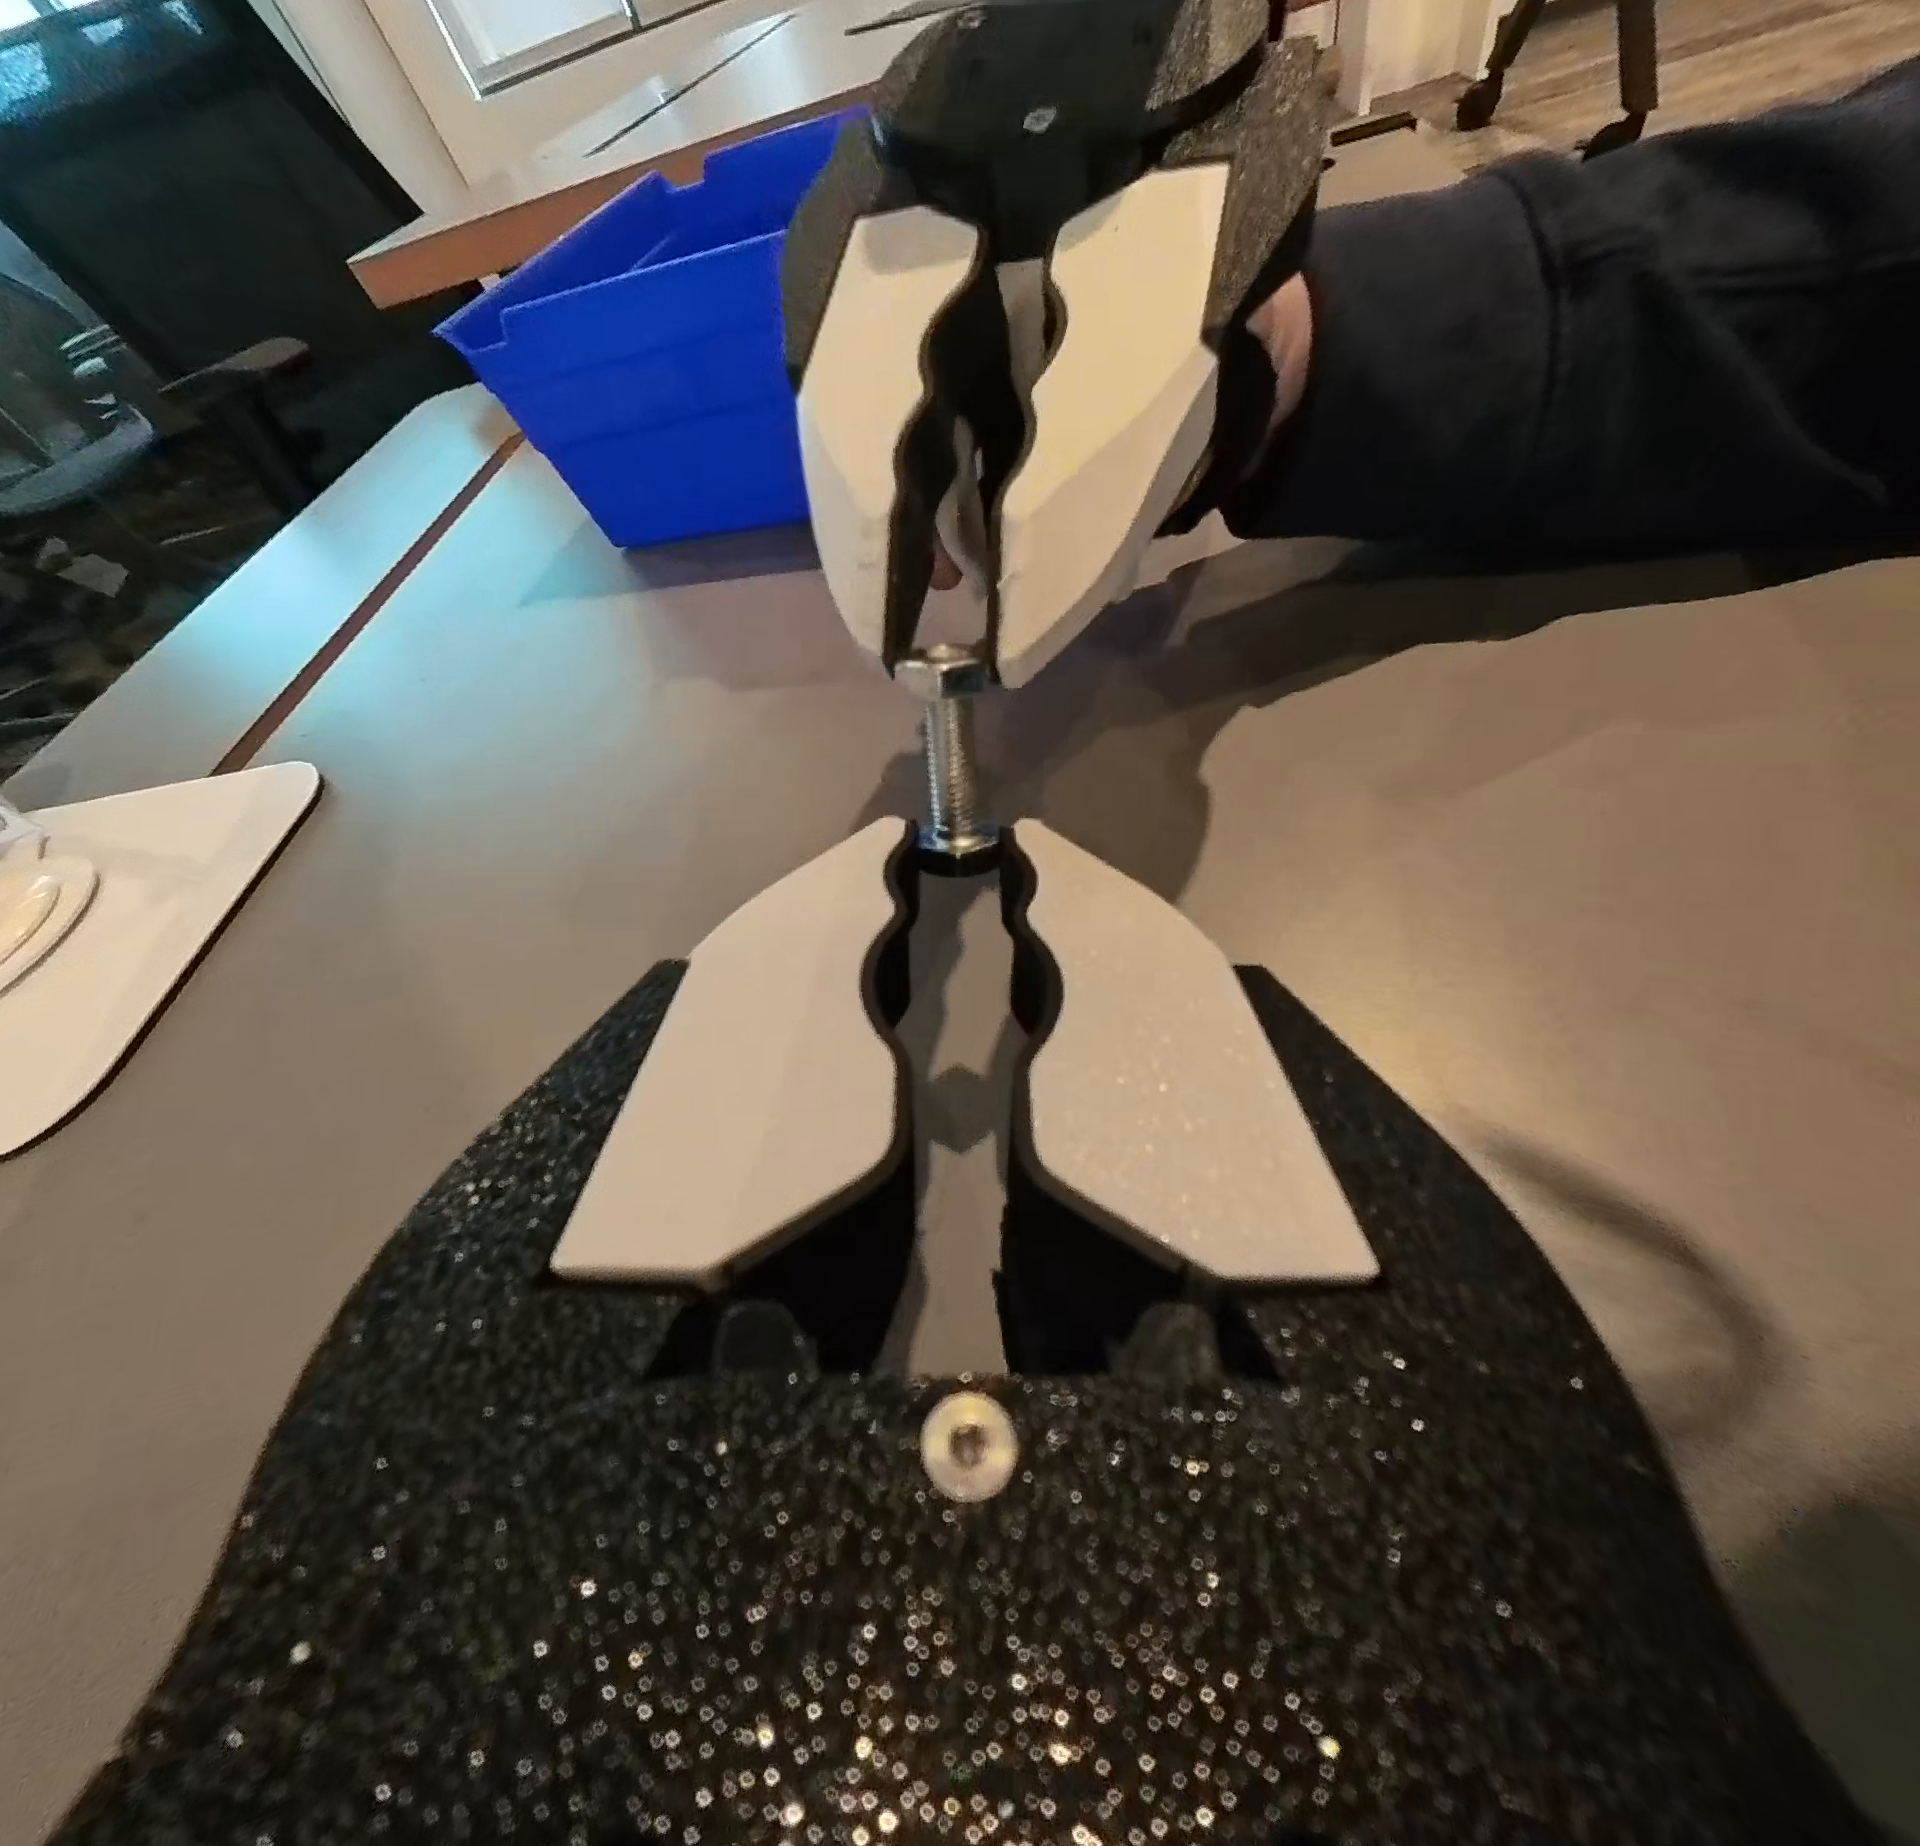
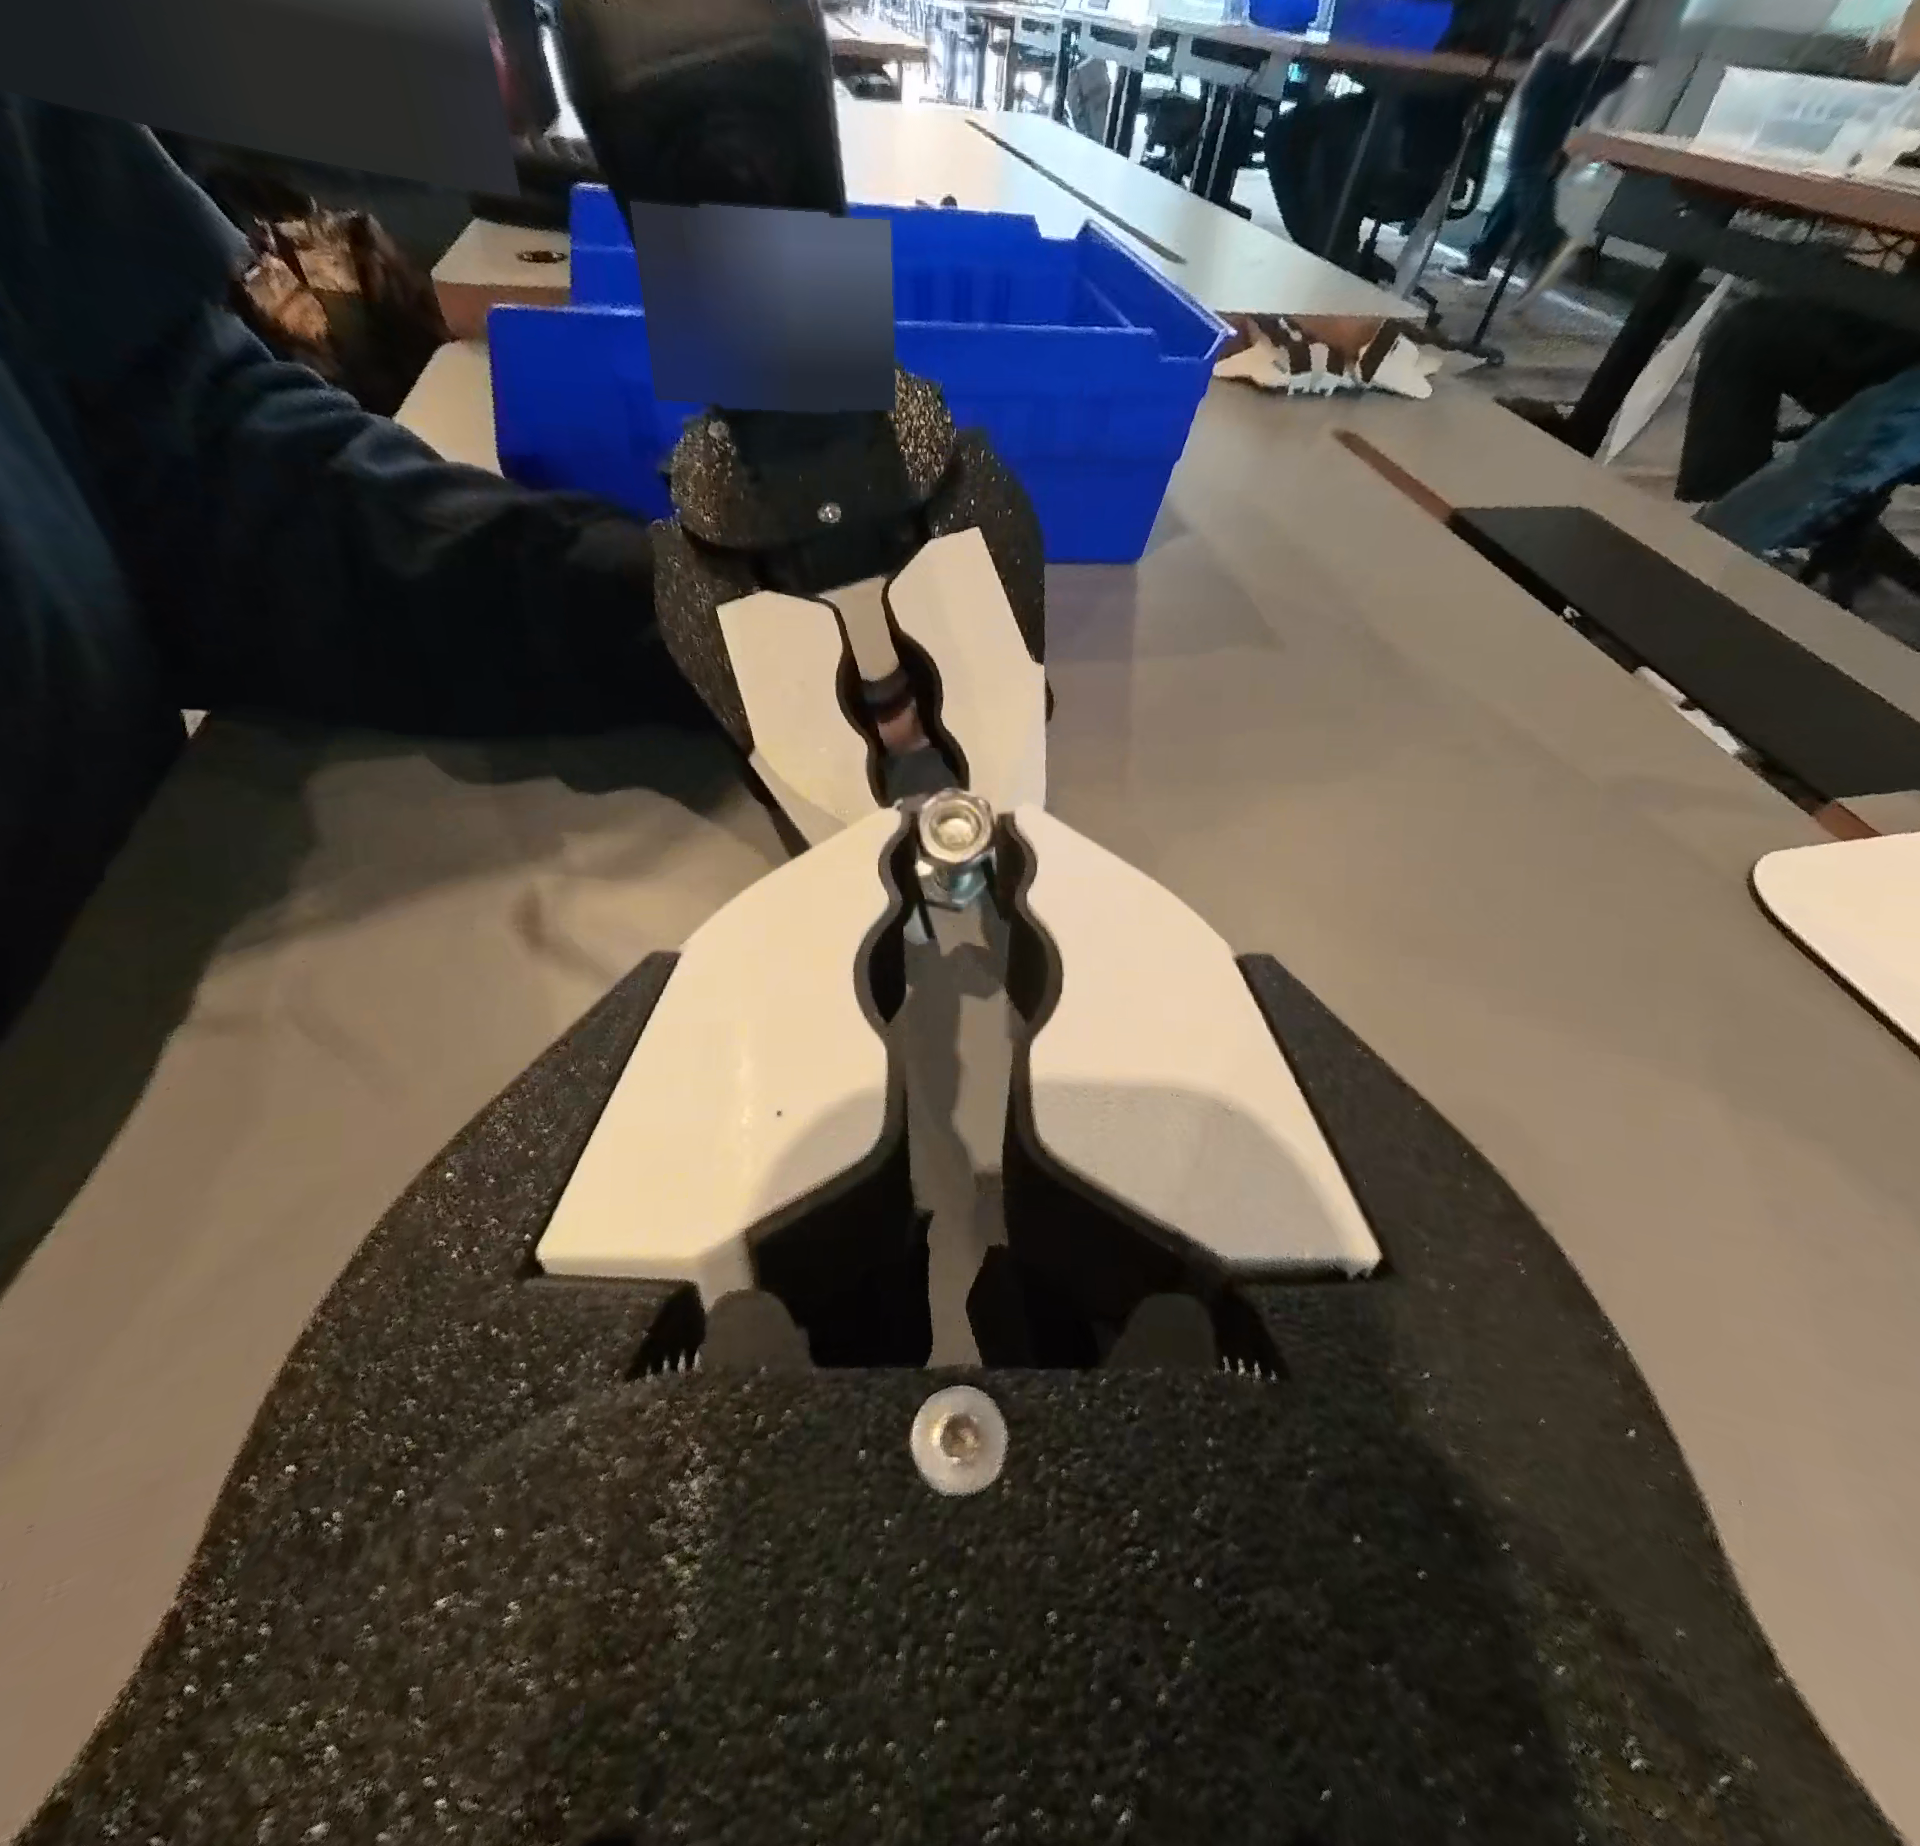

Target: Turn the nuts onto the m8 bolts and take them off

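Left wrist view showed the bolt (image 1: 943, 757) lying with its long axis running from near to far above the grey table (image 1: 1455, 913), bridging both grippers. The left gripper (image 1: 954, 840) clenched one hex end, the right gripper (image 1: 940, 669), facing it from the far side, clenched the other; which end was the nut I could not tell.

Open grey table (image 1: 1455, 861) is left either side of both tongs; passage beyond them is blocked by a blue bin (image 1: 644, 394).
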Available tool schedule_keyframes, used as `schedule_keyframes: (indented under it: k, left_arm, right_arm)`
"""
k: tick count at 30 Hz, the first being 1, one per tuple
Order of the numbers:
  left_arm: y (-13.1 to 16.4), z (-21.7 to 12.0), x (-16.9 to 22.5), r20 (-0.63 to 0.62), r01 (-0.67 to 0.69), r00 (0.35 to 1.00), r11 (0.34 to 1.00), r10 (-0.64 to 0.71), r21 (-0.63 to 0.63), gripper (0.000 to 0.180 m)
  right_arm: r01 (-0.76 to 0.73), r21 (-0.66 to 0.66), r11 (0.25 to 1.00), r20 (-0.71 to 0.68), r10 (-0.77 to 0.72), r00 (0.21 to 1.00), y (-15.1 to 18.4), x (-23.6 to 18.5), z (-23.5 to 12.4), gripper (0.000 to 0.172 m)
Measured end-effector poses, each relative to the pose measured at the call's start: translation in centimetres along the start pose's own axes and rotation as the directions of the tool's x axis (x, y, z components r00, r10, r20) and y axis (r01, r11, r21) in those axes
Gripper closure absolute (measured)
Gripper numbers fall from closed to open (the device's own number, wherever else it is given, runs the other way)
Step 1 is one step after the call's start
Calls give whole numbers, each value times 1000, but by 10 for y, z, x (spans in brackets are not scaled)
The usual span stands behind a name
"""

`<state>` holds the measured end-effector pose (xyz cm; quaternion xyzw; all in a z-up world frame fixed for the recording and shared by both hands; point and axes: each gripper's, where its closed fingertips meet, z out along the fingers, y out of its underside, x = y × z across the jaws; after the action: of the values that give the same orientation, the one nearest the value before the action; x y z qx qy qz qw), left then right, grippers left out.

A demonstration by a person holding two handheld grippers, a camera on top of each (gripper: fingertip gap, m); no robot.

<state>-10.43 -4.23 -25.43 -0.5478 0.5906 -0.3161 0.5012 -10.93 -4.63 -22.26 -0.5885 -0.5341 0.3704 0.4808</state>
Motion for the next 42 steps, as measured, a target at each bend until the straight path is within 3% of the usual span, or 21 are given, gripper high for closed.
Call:
schedule_keyframes:
  k: [13,26,33,42]
  left_arm:
    - [0,0,5,-29,-16,999,1000,16,1,167]
    - [3,-7,-33,261,41,965,999,-32,-31,167]
    - [4,-10,-38,275,86,958,996,-79,-13,167]
    - [4,-10,-37,266,87,961,996,-82,-8,167]
  right_arm:
    - [-20,15,1000,60,19,998,2,-6,0,158]
    - [-196,137,971,-231,224,947,-9,29,15,158]
    - [-216,201,955,-307,271,913,-11,33,19,158]
    - [-208,177,962,-300,254,920,-6,32,23,157]
